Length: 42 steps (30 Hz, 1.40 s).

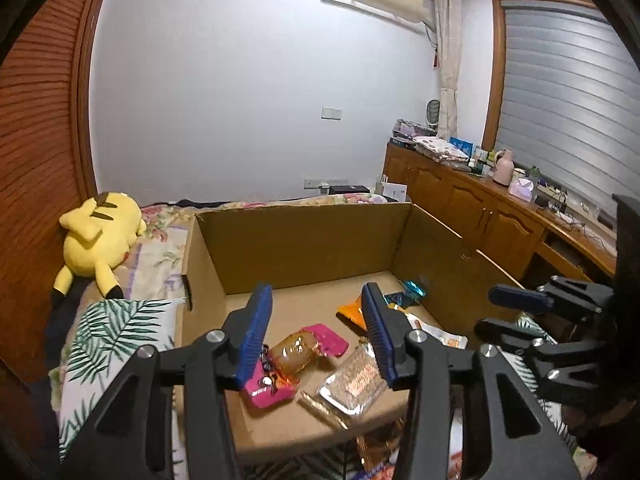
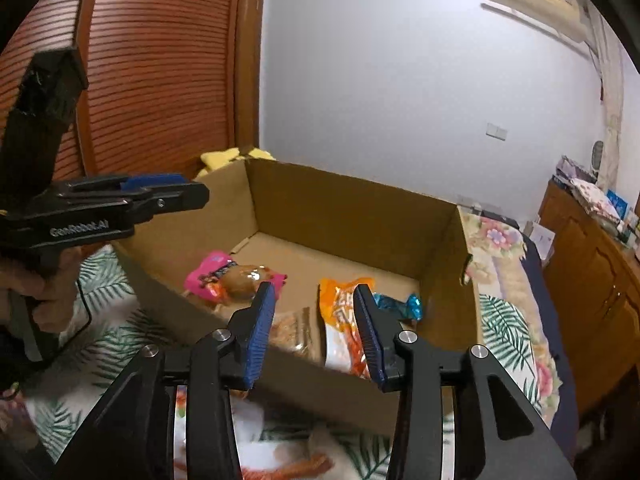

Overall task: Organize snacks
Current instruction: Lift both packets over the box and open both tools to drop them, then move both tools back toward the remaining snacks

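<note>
Both hand-held grippers agape, empty, over cardboard box, blue-wrapped snack blurred

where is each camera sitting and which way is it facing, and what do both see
Left wrist view: sits on the left gripper, looking forward and down into the cardboard box; its open blue fingers frame the pink snack pack; the right gripper shows at the right edge.
Right wrist view: sits on the right gripper, looking down over the box's near wall; nothing is between its open fingers; the left gripper and the hand holding it show at left.
Shared: the box, pink pack, orange packet, blue candy.
</note>
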Each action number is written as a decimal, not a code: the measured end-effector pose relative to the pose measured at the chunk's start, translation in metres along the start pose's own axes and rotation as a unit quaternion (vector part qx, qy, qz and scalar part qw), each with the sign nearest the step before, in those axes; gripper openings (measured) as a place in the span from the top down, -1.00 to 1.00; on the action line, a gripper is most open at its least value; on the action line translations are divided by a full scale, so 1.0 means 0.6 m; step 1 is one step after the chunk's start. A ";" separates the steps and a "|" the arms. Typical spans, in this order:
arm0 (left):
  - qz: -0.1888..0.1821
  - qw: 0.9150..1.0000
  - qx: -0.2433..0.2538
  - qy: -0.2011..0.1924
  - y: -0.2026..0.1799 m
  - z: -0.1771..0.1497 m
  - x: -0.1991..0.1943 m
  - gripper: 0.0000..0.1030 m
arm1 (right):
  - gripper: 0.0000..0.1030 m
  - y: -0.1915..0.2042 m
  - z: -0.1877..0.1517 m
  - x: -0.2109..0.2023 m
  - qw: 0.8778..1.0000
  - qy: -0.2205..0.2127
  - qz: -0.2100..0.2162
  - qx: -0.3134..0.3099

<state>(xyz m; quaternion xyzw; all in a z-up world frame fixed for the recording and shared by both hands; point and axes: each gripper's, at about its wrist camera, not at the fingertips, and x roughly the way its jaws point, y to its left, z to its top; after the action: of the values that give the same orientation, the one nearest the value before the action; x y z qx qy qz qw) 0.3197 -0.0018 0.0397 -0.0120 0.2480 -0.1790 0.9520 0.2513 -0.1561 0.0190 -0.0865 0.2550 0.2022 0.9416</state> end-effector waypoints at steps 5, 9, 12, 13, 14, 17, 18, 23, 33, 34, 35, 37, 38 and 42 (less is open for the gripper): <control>-0.006 1.000 0.011 0.000 -0.017 -0.017 -0.049 0.02 | 0.14 0.008 -0.028 -0.060 1.000 -0.007 0.008 0.017; -0.015 1.000 0.018 0.007 -0.038 -0.033 -0.078 -0.05 | 0.10 0.005 -0.066 -0.093 1.000 0.005 0.004 0.028; -0.020 0.999 0.028 0.021 -0.055 -0.051 -0.088 -0.05 | 0.09 -0.005 -0.103 -0.105 0.999 0.025 0.001 0.045; -0.021 0.999 0.030 0.027 -0.061 -0.060 -0.091 -0.06 | 0.09 -0.010 -0.114 -0.106 0.998 0.031 0.000 0.050; -0.022 0.999 0.032 0.031 -0.067 -0.066 -0.092 -0.06 | 0.09 -0.011 -0.123 -0.106 0.998 0.036 -0.001 0.053; -0.024 0.998 0.042 0.048 -0.083 -0.085 -0.092 -0.06 | 0.09 -0.019 -0.154 -0.108 0.996 0.052 0.000 0.066; -0.024 0.997 0.044 0.053 -0.089 -0.092 -0.091 -0.06 | 0.09 -0.020 -0.162 -0.108 0.996 0.057 0.001 0.070; -0.029 0.995 0.054 0.084 -0.119 -0.126 -0.082 -0.06 | 0.09 -0.030 -0.201 -0.095 0.992 0.088 0.016 0.090; -0.045 0.980 0.106 0.163 -0.193 -0.176 -0.036 -0.06 | 0.04 -0.036 -0.224 -0.066 0.989 0.114 0.047 0.086; -0.047 0.978 0.108 0.172 -0.198 -0.179 -0.030 -0.06 | 0.04 -0.036 -0.224 -0.063 0.988 0.118 0.048 0.082; -0.048 0.977 0.108 0.176 -0.199 -0.181 -0.027 -0.06 | 0.03 -0.035 -0.226 -0.059 0.988 0.122 0.048 0.079; -0.049 0.975 0.107 0.188 -0.201 -0.183 -0.017 -0.06 | 0.01 -0.035 -0.227 -0.055 0.988 0.126 0.055 0.077; -0.050 0.974 0.106 0.193 -0.202 -0.185 -0.012 -0.06 | -0.03 -0.036 -0.228 -0.055 0.987 0.128 0.060 0.076; -0.059 0.966 0.110 0.227 -0.208 -0.192 0.014 -0.09 | -0.08 -0.045 -0.232 -0.048 0.984 0.136 0.073 0.094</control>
<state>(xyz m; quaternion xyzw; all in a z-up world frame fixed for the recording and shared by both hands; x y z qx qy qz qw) 0.2302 -0.1139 -0.0512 0.1196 0.4351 -0.2589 0.8540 0.1779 -0.2274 -0.0837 -0.0058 0.4045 0.2315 0.8847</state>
